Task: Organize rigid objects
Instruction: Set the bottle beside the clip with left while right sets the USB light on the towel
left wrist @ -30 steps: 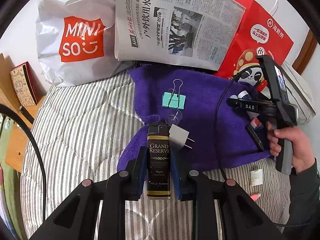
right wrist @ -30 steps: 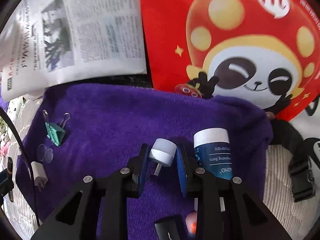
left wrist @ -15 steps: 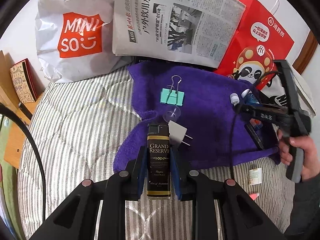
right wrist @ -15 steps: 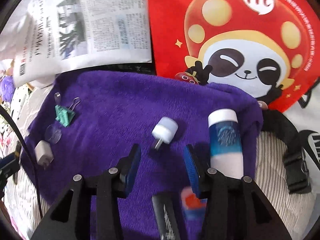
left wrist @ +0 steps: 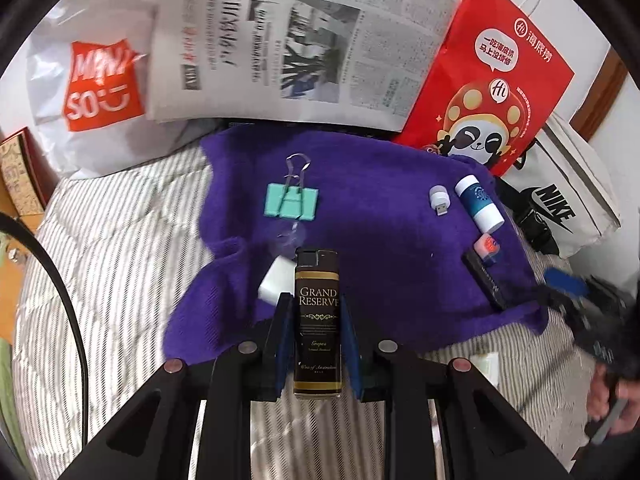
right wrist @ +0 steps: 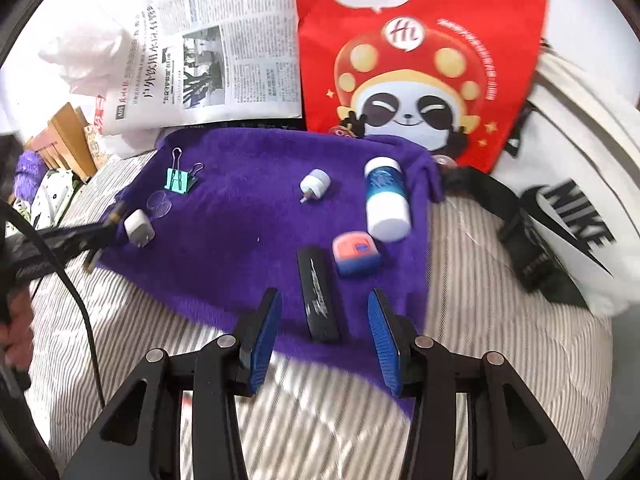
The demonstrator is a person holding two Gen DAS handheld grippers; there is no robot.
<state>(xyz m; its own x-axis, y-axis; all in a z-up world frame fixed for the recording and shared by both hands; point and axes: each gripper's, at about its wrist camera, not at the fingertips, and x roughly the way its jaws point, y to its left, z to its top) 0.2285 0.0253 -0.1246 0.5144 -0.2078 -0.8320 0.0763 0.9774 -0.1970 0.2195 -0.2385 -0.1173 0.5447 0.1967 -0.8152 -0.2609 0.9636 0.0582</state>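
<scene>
Lying on one purple towel [right wrist: 248, 248]: one green binder clip [right wrist: 179, 180], one white plug [right wrist: 138, 227], one USB light [right wrist: 315, 183], one blue-white tube [right wrist: 387, 203], one black bar [right wrist: 317, 296] — one lighter [left wrist: 317, 320] hovering at its edge.

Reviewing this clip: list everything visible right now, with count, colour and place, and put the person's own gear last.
lighter: 1, black and gold, clamped in left gripper
binder clip: 1, teal, left part of towel
clear disc: 1, transparent, near the clip
plug adapter: 1, white, towel's left edge
USB light: 1, white, towel centre
bottle: 1, blue and white, lying on towel's right side
small pink-orange item: 1, below the bottle
black bar: 1, towel's near edge
towel: 1, purple, on striped bedding
newspaper: 1, behind towel
bags: red panda, white Miniso, white Nike
left gripper: shut
right gripper: open, nothing held
</scene>
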